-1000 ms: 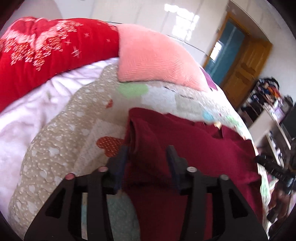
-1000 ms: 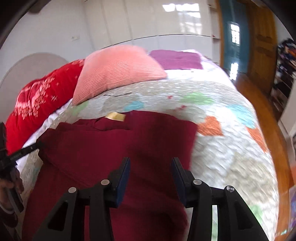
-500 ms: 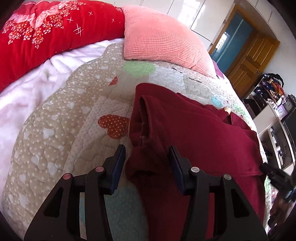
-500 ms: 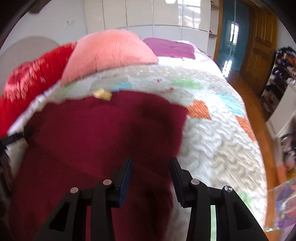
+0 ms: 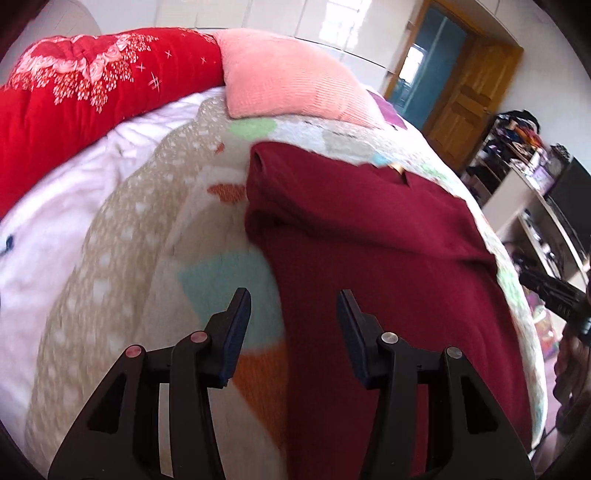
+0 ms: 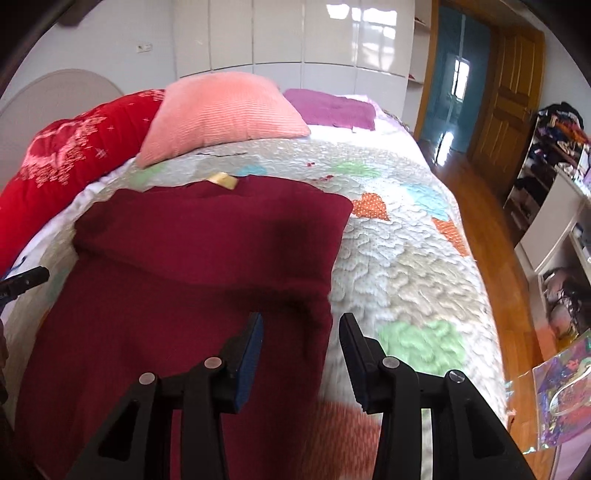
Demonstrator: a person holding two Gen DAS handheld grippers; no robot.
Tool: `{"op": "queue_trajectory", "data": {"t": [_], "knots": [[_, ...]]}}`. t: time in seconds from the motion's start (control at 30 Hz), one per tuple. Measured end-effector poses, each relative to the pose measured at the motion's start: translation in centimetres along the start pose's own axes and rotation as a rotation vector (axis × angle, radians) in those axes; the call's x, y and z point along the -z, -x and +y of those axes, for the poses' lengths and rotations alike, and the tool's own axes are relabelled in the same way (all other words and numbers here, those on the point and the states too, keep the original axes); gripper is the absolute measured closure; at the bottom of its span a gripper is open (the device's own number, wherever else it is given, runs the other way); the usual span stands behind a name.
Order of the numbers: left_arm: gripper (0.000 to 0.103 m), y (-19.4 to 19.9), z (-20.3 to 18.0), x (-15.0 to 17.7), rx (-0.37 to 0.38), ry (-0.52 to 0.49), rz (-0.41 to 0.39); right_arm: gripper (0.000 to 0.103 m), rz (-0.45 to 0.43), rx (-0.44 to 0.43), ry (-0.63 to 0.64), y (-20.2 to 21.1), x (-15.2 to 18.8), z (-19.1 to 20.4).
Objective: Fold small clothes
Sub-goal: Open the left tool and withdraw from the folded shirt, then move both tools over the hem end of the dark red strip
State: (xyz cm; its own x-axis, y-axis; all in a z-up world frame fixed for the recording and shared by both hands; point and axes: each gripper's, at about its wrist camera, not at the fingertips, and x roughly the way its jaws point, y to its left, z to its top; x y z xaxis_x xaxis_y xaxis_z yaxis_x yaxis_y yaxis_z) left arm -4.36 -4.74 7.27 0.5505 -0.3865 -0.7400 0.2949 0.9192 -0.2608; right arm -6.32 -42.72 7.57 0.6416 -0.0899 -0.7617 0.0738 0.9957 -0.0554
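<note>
Blurring hides the maroon garment [image 5: 369, 258] near the left gripper's [image 5: 293, 306] fingers [image 5: 236, 321].

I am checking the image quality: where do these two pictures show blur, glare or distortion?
Left wrist view: the quilt near the left gripper is smeared by motion blur, and the fisheye bends the bed's edge. Right wrist view: glare on the glossy wardrobe doors, blur along the bottom beside the right gripper, while the pink pillow stays fairly sharp.
</note>
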Motion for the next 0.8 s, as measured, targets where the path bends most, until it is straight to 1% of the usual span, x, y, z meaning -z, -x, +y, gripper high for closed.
{"op": "queue_trajectory", "data": {"t": [0.13, 0.2, 0.23, 0.27, 0.3, 0.37, 0.47, 0.67, 0.7, 0.8], "knots": [[0.055, 2.0, -0.5, 2.9, 0.044, -0.001, 0.041, 0.060, -0.007, -0.037, -0.001, 3.3, 2.5, 0.7], [0.050, 2.8, -0.7, 4.4, 0.061, -0.004, 0.067, 0.060, -0.001, -0.087, -0.028, 4.8, 4.1, 0.7], [0.046, 3.2, -0.8, 5.2, 0.069, -0.007, 0.077, 0.059, 0.007, -0.111, -0.043, 5.4, 4.9, 0.6], [0.043, 3.7, -0.9, 6.1, 0.078, -0.012, 0.091, 0.059, 0.018, -0.137, -0.058, 6.0, 5.7, 0.5], [0.043, 4.0, -0.9, 6.7, 0.083, -0.015, 0.100, 0.058, 0.044, -0.173, -0.073, 6.6, 7.2, 0.3], [0.043, 4.8, -0.9, 8.2, 0.087, -0.018, 0.125, 0.058, 0.089, -0.219, -0.082, 7.3, 9.4, 0.2], [0.043, 5.4, -0.7, 9.8, 0.084, -0.013, 0.152, 0.057, 0.157, -0.260, -0.088, 8.1, 12.6, 0.0], [0.042, 6.4, -0.6, 12.2, 0.106, 0.016, 0.208, 0.056, 0.215, -0.329, -0.161, 9.6, 17.7, -1.2], [0.042, 6.5, -0.6, 12.4, 0.111, 0.022, 0.219, 0.056, 0.225, -0.354, -0.181, 9.7, 18.6, -1.4], [0.041, 6.9, -0.8, 13.2, 0.115, 0.031, 0.228, 0.056, 0.258, -0.394, -0.191, 9.7, 20.4, -1.6]]}}
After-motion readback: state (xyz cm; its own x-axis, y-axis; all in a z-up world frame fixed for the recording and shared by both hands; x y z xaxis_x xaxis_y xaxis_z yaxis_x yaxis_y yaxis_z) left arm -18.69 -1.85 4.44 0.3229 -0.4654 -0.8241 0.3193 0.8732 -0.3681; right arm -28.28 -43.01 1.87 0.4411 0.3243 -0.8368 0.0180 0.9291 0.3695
